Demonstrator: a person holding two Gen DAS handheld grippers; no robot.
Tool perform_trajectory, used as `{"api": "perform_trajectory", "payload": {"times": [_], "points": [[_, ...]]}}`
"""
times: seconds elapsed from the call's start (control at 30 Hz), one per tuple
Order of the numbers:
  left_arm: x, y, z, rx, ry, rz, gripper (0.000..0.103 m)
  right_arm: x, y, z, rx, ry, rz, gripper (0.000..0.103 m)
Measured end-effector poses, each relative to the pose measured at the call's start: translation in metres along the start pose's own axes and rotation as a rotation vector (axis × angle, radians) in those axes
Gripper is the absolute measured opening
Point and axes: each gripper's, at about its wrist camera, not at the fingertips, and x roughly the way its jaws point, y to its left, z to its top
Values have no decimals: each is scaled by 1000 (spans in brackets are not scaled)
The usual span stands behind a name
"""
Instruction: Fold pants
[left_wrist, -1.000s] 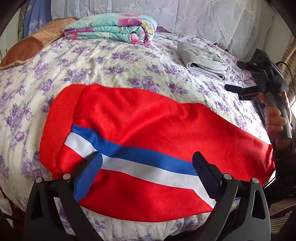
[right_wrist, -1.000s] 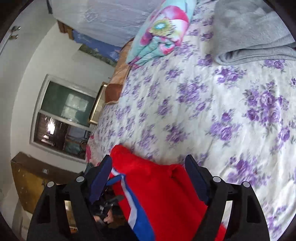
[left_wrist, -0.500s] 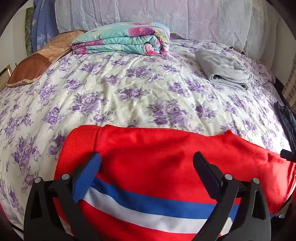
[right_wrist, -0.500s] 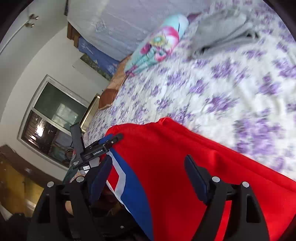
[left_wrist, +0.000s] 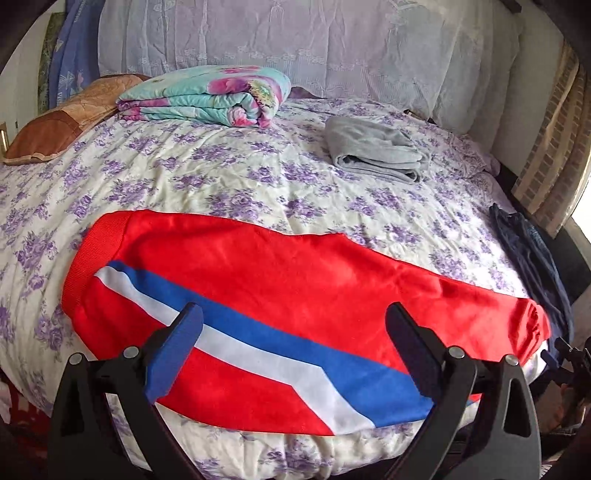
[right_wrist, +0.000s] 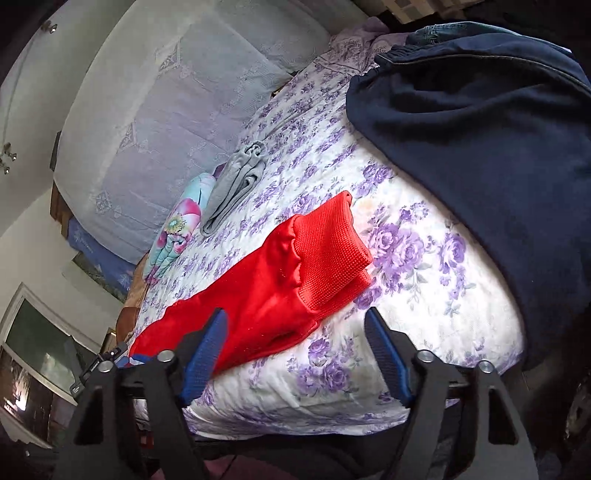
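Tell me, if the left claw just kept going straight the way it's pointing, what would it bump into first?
Most likely the red pants. The open left claw frames their blue and white stripe near the front edge of the bed, with nothing between. Depth is hard to judge through the fisheye.

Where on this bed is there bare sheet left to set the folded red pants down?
The widest bare stretch of purple-flowered sheet lies between the red striped track pants, the folded turquoise floral quilt and the folded grey garment. A narrower strip runs between the grey garment and the dark navy clothes. The near edge and right side are crowded.
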Motion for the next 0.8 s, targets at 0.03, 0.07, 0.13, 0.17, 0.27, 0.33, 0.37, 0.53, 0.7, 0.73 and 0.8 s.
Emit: {"api": "perform_trajectory", "payload": {"times": [0.03,0.07,0.13,0.17,0.27,0.33,0.37,0.53,0.7,0.73,0.8], "points": [[1,8,1,-9,-8,54,97,1,0,2,-2,-6,-2,61],[0,21,2,-37,-7,90,97,0,2,6,-3,-15,0,61],[-4,59,6,-121,-10,132,97,-3,4,13,-5,-35,-5,62],[-6,79,6,-156,-14,184,97,-6,2,16,-1,-42,-1,63],[-13,135,-2,-304,13,273,96,-9,2,17,-1,-30,4,63],[-28,144,-10,-356,-6,200,96,-9,5,15,-10,-25,2,64],[-34,140,-13,-350,-12,167,96,-8,7,15,-15,-23,1,65],[-25,107,-10,-306,5,64,96,0,13,16,-28,-3,-10,66],[-4,134,-3,-411,27,75,50,-5,4,14,4,6,-10,65],[-4,141,-2,-430,20,77,42,-6,2,14,7,6,-14,65],[-6,148,2,-452,10,68,36,-7,-1,12,13,14,-18,66]]}}
